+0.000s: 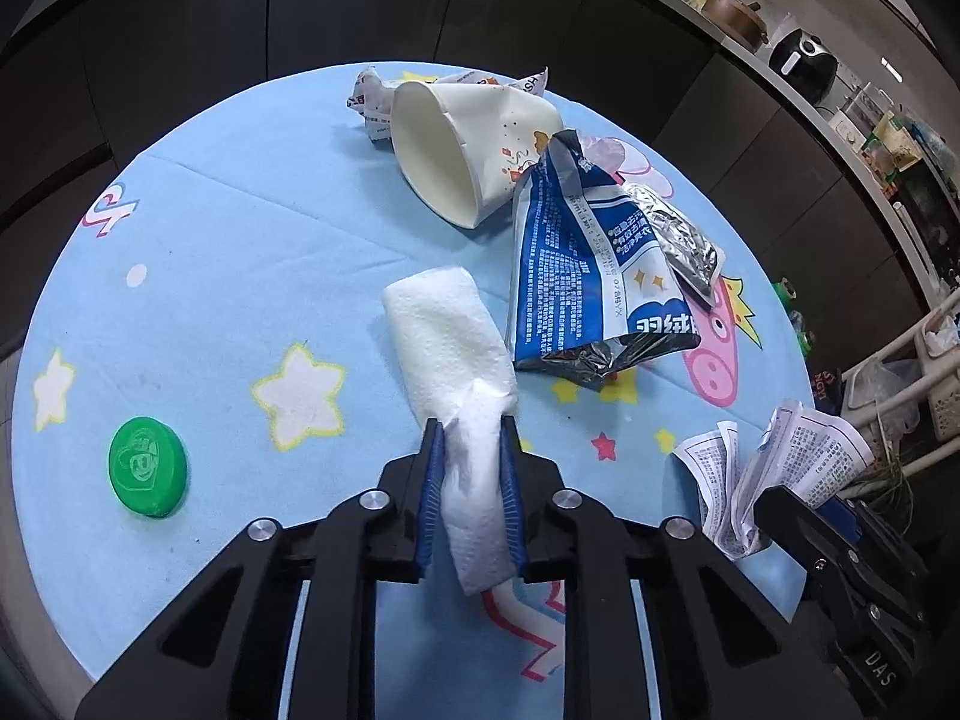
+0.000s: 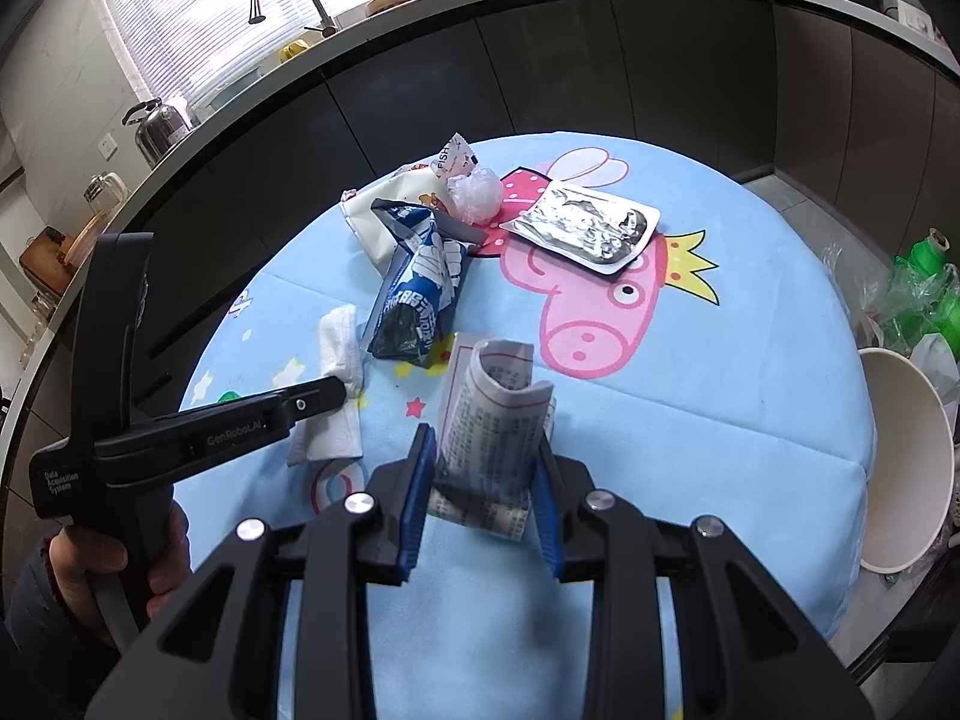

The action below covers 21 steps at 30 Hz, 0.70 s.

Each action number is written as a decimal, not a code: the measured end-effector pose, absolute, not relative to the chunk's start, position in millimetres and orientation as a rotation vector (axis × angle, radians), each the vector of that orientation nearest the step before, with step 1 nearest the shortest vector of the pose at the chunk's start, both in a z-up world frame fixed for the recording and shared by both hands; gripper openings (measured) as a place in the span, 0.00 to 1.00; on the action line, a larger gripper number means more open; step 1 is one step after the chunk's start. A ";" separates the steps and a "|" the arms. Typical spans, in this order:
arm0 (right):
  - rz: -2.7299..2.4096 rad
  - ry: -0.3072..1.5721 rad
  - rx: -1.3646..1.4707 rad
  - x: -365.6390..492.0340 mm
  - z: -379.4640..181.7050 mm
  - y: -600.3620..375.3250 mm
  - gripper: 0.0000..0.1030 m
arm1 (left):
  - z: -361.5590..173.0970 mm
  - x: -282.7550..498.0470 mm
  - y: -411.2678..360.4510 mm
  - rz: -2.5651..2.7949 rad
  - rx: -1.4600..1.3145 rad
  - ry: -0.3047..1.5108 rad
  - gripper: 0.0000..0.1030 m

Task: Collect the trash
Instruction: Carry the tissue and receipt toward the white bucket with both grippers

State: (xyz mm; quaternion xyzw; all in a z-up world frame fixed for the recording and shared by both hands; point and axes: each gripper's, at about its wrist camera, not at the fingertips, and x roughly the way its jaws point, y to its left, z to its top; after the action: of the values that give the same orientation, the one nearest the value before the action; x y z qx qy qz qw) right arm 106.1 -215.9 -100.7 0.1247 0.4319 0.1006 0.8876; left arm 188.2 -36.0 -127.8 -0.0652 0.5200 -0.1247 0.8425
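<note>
My left gripper [image 1: 471, 429] is shut on a white paper towel [image 1: 447, 336] that lies on the round blue cartoon tablecloth [image 1: 210, 252]; it also shows in the right wrist view [image 2: 339, 354]. My right gripper [image 2: 486, 450] is shut on a printed paper leaflet [image 2: 492, 414], held just above the table; the leaflet shows in the left wrist view [image 1: 774, 462]. A blue and white pouch [image 1: 576, 258], a foil packet [image 1: 684, 240], a white paper cup [image 1: 468, 144] on its side, a crumpled wrapper [image 1: 372, 102] and a green cap [image 1: 147, 467] lie on the table.
A white paper bucket [image 2: 900, 462] stands at the table's right edge, beside plastic bags with green bottles [image 2: 924, 300]. A clear plastic ball [image 2: 477, 195] lies at the far side. A dark kitchen counter [image 2: 540, 60] curves behind the table. White baskets [image 1: 918, 372] stand on the floor.
</note>
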 end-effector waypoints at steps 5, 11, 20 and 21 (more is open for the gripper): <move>0.218 0.892 0.256 104.0 -98.2 -214.9 0.30 | -120.8 180.8 -26.5 -0.284 -0.174 1.101 0.04; 0.224 0.840 0.258 93.3 -80.2 -220.7 0.29 | -81.6 153.6 -21.5 -0.355 -0.175 1.031 0.04; 0.163 0.740 0.272 74.8 -47.6 -254.4 0.29 | -25.9 137.1 -61.3 -0.518 -0.157 0.941 0.04; 0.154 0.731 0.274 72.2 -44.9 -258.1 0.29 | -20.7 136.2 -68.4 -0.537 -0.151 0.934 0.04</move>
State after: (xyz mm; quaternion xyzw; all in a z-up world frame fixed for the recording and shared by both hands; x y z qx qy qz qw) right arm 72.2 -258.1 -44.9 0.1336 0.3559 0.0752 0.9219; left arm 136.2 -68.4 -20.7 -0.0716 0.4442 -0.2554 0.8558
